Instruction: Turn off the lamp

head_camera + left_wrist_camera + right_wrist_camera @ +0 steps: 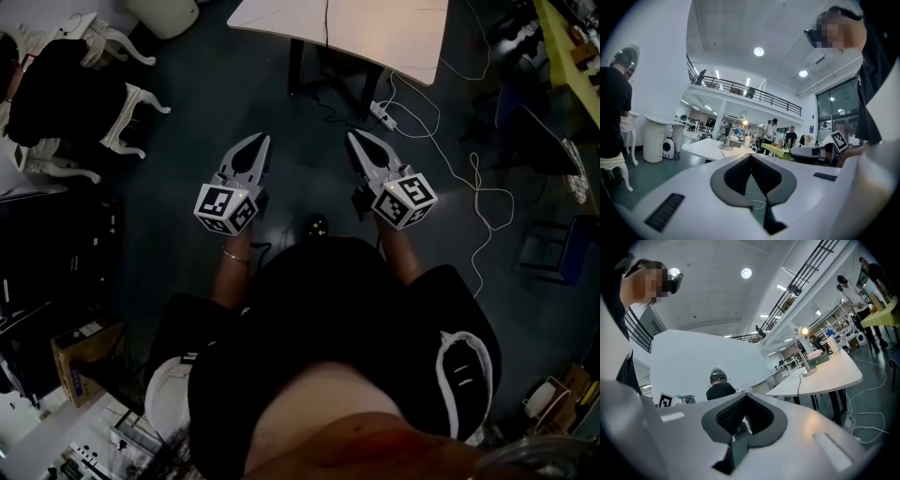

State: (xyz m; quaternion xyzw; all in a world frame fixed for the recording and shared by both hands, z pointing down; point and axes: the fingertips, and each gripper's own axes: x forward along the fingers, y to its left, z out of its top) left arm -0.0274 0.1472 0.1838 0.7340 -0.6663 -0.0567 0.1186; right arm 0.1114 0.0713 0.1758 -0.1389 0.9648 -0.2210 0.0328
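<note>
The left gripper [262, 141] and the right gripper [355, 137] are held side by side at mid-frame of the head view, above the dark floor [281, 103], both pointing toward the top of the frame. In the left gripper view the fingers [734, 176] are closed tip to tip with nothing between them. The right gripper view shows the same: pressed together and empty. The slim silver desk lamp with a glowing bulb [804, 353] stands at the right of the right gripper view, on a white-topped bench [836, 372], well apart from both grippers. Its dark cable [797, 385] drops over the near edge of the bench. In the head view only the near part of that bench shows, at the top centre. A white power strip [382, 114] and loose white cords [473, 187] lie on the floor below it.
</note>
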